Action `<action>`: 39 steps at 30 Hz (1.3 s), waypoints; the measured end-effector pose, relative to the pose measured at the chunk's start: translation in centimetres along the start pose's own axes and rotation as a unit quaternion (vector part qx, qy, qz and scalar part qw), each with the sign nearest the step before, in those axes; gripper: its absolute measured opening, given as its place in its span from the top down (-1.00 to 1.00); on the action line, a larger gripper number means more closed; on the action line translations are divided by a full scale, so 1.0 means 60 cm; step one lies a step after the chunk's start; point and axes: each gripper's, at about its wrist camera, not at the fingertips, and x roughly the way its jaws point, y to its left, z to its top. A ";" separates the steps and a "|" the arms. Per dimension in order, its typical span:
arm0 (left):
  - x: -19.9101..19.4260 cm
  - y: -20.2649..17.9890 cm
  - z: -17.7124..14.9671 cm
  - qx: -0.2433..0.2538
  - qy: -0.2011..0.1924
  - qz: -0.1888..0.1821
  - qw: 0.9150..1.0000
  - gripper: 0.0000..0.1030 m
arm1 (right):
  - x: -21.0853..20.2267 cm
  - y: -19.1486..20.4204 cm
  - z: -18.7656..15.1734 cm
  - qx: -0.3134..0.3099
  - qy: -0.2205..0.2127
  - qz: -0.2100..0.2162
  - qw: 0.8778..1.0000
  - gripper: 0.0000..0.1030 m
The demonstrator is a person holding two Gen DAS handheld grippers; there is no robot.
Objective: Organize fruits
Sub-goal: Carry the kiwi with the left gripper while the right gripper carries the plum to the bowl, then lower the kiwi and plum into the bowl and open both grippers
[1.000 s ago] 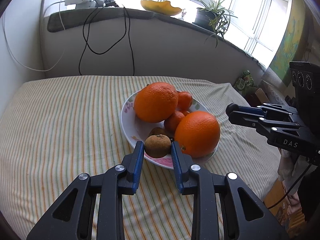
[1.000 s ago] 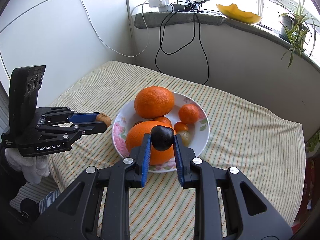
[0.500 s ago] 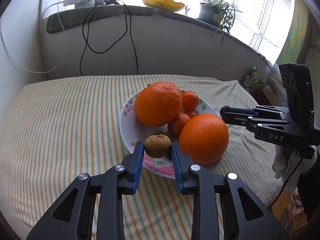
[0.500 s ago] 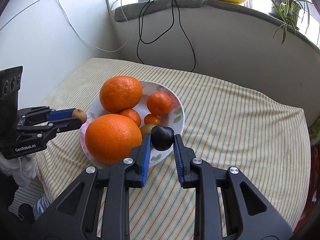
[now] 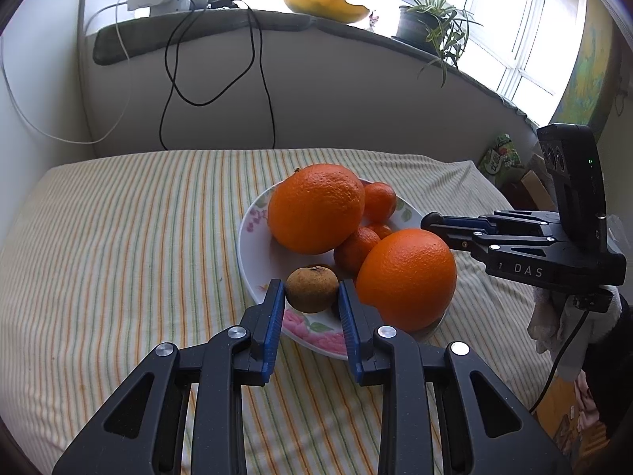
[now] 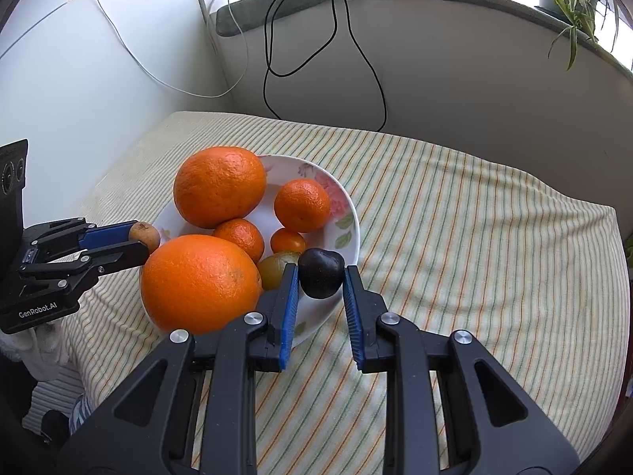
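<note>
A white flowered plate [image 5: 248, 237] on the striped cloth holds two big oranges [image 5: 316, 208] [image 5: 407, 277] and several small mandarins [image 5: 379, 201]. My left gripper [image 5: 311, 291] is shut on a small brown fruit [image 5: 311, 288], held just above the plate's near rim. In the right wrist view my right gripper [image 6: 321, 277] is shut on a dark plum [image 6: 320, 278] over the plate's [image 6: 350, 202] near right rim, beside a greenish fruit [image 6: 275, 269]. The left gripper [image 6: 138, 237] shows there at the plate's left edge, with the brown fruit [image 6: 145, 234] in it.
The table is covered by a striped cloth [image 6: 474, 237] and stands against a curved wall. Black cables [image 6: 356, 51] hang from the sill above it. A potted plant [image 5: 427, 27] and a yellow bowl [image 5: 324, 2] sit on the sill.
My right gripper has carried the plum lower and across, from over the near orange to the plate's right rim. The left gripper with the brown fruit has barely moved.
</note>
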 end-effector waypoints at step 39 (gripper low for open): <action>-0.035 -0.011 -0.006 -0.025 -0.026 0.028 0.999 -0.41 | -0.032 -0.010 -0.016 0.031 -0.024 -0.007 0.999 -0.39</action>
